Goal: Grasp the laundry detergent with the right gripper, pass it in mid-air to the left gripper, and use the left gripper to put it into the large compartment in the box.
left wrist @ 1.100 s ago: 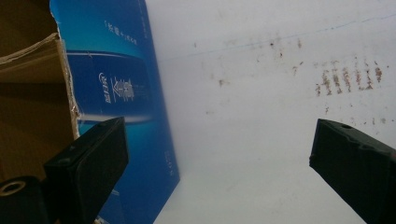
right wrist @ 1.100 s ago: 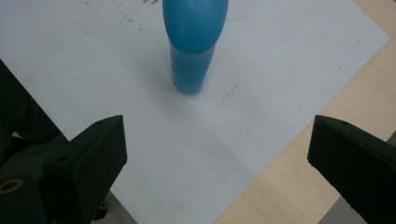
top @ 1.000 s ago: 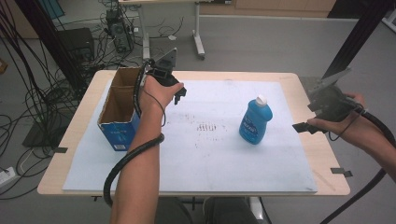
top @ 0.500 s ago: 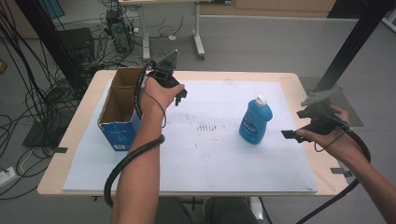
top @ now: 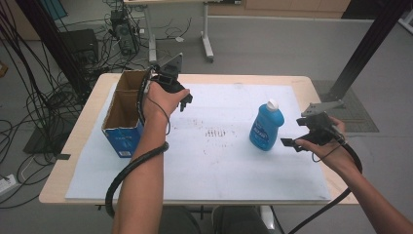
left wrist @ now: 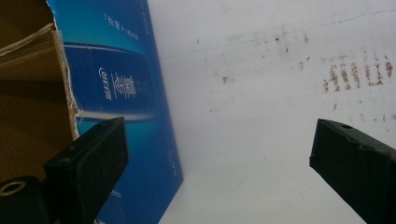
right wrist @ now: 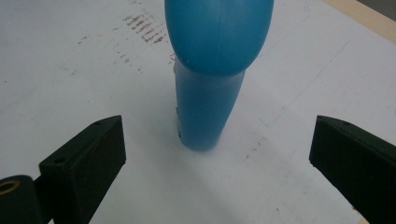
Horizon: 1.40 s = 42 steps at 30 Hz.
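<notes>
In the high view, a blue bottle (top: 266, 126) with a white cap is seen standing upright on the white sheet (top: 234, 161) that covers the table (top: 311, 90), right of the middle. The right gripper (top: 295, 142) is held just beside it, on its right, low over the sheet and apart from it. The left gripper (top: 184, 100) is held above the sheet, next to the open cardboard box (top: 124, 117) at the table's left side.

In the left gripper view, the jaws are spread wide with nothing between them; the box's blue side (left wrist: 126, 102) is seen at the left, with the stained sheet beyond.

In the right gripper view, the jaws are likewise spread wide, and the bottle (right wrist: 212, 65) is seen centred ahead of them, untouched by either.
</notes>
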Motion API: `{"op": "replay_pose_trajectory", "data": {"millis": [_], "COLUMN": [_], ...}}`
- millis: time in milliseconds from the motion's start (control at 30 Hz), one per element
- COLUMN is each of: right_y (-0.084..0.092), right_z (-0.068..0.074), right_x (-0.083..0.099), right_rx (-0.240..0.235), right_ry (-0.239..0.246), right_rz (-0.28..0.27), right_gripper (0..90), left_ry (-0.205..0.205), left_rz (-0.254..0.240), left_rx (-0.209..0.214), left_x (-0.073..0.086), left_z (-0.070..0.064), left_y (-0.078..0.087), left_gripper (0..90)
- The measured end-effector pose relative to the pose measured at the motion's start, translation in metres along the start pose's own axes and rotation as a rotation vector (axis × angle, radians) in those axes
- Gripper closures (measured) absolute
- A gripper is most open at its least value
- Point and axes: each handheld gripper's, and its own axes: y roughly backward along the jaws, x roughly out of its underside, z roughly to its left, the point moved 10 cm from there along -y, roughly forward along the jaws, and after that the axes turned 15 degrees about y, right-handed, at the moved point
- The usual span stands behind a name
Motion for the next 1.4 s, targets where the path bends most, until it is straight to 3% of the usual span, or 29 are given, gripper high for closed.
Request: {"op": "replay_pose_trajectory", "data": {"millis": [533, 1400], "right_y": [-0.036, -0.070], "right_z": [0.002, 0.006], "right_x": [-0.001, -0.014], "right_rx": [0.014, 0.058], "right_ry": [-0.019, -0.044], "right_rz": [-0.080, -0.210], "right_gripper": [3.3, 2.0], "left_ry": [-0.016, -0.033], "left_rz": [0.001, -0.004], "left_rx": [0.004, 0.010], "left_x": [-0.001, -0.004], "left_z": [-0.004, -0.008], "left_y": [-0.004, -0.007], "left_gripper": [5.1, 5.1]}}
